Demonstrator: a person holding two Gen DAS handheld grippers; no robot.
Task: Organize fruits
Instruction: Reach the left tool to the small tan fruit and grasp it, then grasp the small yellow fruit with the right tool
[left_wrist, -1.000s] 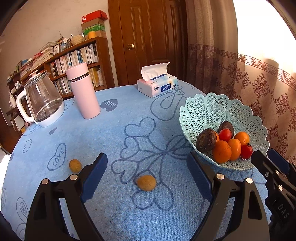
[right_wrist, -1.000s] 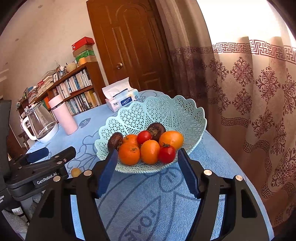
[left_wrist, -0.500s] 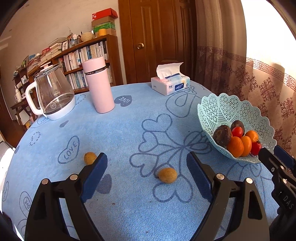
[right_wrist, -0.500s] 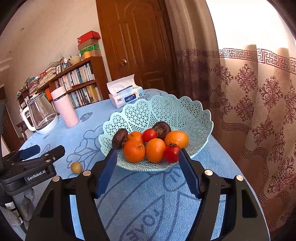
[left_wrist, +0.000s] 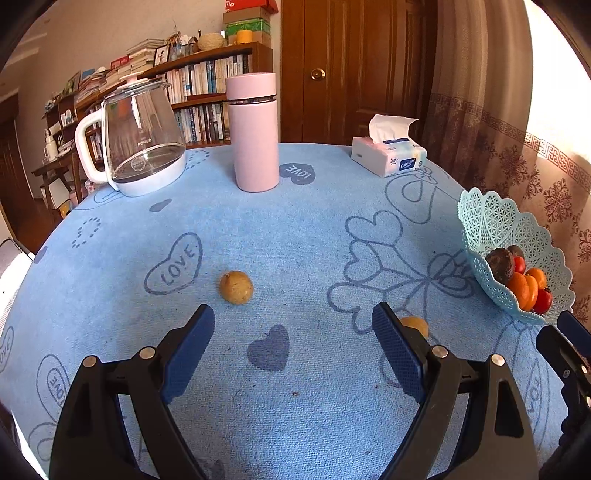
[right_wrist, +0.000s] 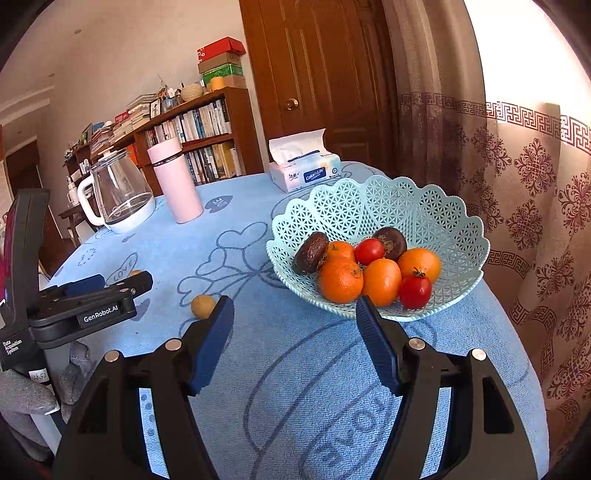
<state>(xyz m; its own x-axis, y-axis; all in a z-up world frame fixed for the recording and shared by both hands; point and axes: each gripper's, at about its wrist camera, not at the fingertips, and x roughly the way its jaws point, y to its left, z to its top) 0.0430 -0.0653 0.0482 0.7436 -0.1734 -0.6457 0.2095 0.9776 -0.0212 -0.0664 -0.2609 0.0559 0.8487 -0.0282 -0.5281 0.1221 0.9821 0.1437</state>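
Note:
Two small tan fruits lie loose on the blue tablecloth. One tan fruit (left_wrist: 236, 287) sits just beyond my left gripper (left_wrist: 293, 323), which is open and empty. The second tan fruit (left_wrist: 415, 325) peeks out behind that gripper's right finger; the right wrist view shows it as a tan fruit (right_wrist: 202, 306) left of my right gripper (right_wrist: 295, 314), also open and empty. A mint lattice fruit basket (right_wrist: 424, 206) holds oranges, tomatoes and dark fruits right beyond the right gripper. The basket (left_wrist: 495, 225) is at the right edge in the left wrist view.
At the table's far side stand a glass kettle (left_wrist: 142, 147), a pink flask (left_wrist: 253, 133) and a tissue box (left_wrist: 388, 157). A patterned curtain (right_wrist: 517, 184) hangs close behind the basket. A bookshelf and a wooden door are beyond the table.
The left gripper has swung left: the basket slid to the right edge, the far tan fruit now lies ahead, the near one passed behind its right finger. The right view shifted slightly, basket now further right.

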